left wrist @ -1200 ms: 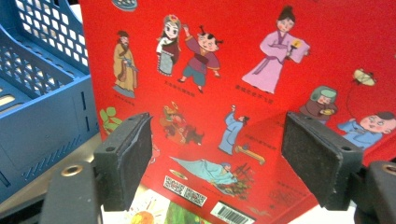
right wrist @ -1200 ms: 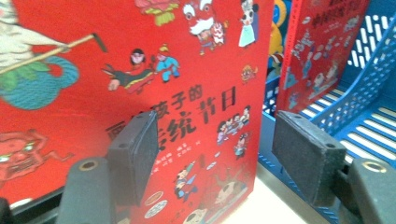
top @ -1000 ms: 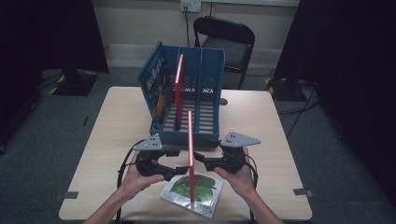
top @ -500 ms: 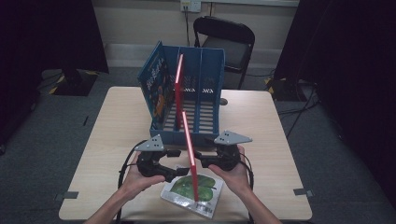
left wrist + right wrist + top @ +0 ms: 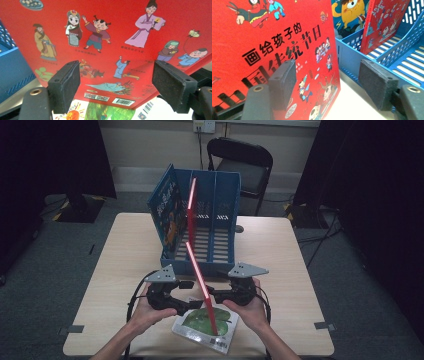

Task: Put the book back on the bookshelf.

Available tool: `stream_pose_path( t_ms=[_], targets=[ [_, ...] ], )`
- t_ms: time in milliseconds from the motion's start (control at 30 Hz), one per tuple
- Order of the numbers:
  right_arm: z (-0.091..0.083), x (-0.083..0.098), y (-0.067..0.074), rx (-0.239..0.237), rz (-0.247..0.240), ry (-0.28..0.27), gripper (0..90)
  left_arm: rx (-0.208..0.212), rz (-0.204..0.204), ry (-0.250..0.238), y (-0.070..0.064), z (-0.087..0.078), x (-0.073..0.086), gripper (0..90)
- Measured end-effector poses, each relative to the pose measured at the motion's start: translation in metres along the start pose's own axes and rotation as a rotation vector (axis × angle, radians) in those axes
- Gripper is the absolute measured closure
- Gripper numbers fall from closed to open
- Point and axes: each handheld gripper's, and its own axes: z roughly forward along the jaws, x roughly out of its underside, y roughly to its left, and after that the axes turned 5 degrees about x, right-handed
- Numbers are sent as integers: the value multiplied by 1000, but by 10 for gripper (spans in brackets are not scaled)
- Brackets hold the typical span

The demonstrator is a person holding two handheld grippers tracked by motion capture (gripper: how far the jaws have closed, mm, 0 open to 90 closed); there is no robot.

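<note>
A thin red picture book (image 5: 200, 285) stands on edge near the table's front, leaning with its top toward the far left. It rests over a green-covered book (image 5: 192, 324) lying flat. My left gripper (image 5: 186, 295) faces its back cover (image 5: 105, 37), with both jaws spread wide in front of the cover. My right gripper (image 5: 212, 295) faces the front cover (image 5: 262, 50) from the other side, its jaws also wide apart. The two grippers (image 5: 117, 85) (image 5: 332, 85) flank the book; whether they touch it I cannot tell.
A blue slotted file rack (image 5: 215, 245) stands at mid-table just behind the book. It holds another red book (image 5: 191, 205) upright and a blue cartoon book (image 5: 167, 215) in its left slot. A black chair (image 5: 240, 165) stands beyond the wooden table (image 5: 280, 250).
The red book stood straight up a second ago; now it leans, top to the far left and bottom edge nearer me. Both grippers have come slightly nearer me.
</note>
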Motion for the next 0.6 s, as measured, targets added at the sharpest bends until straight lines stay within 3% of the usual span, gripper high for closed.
stream_pose_path(
  t_ms=[600],
  targets=[
    [-3, 1, 0, -15, -2, 0, 298, 2, -10, -1, 0, 3, 0, 207]
  ],
)
